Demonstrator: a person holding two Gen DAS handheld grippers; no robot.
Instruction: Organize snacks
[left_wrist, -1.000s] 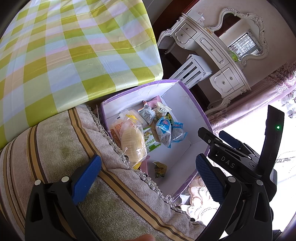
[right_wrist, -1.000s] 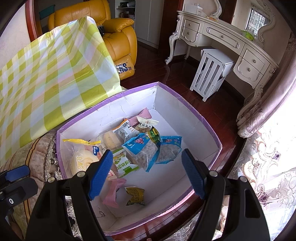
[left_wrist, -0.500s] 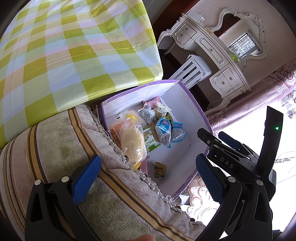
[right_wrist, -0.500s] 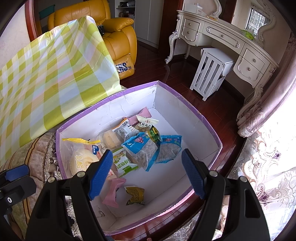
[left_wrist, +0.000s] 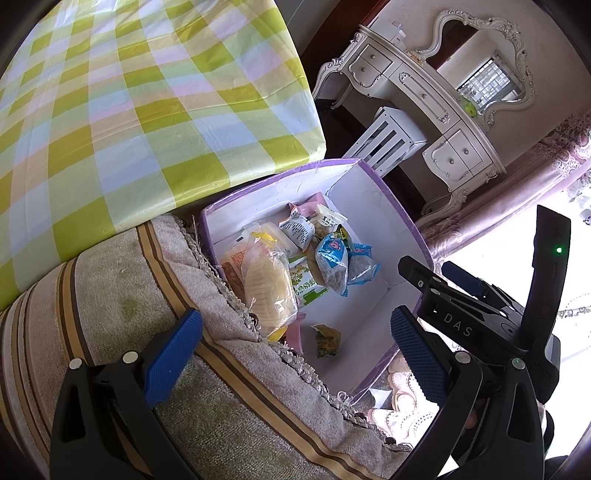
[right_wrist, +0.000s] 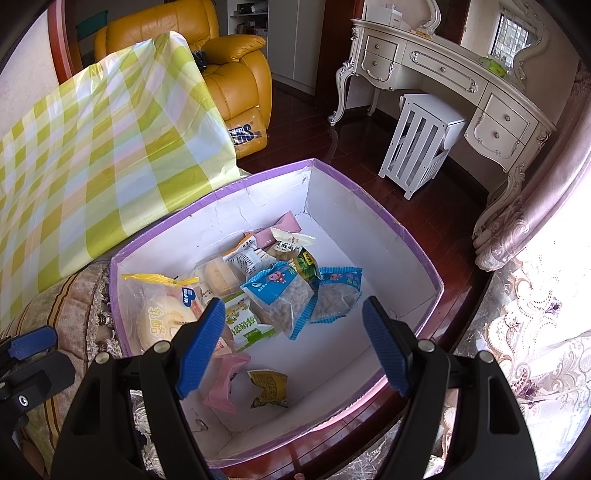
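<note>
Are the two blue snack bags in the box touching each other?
Touching. The right wrist view shows the left blue bag lying over the edge of the right blue bag, with no gap.

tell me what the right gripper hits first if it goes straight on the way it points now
Most likely the blue snack packet on the pile in the box: the open right gripper frames it just ahead. Nothing shows between them, though depth is hard to judge in this fisheye view.
</note>
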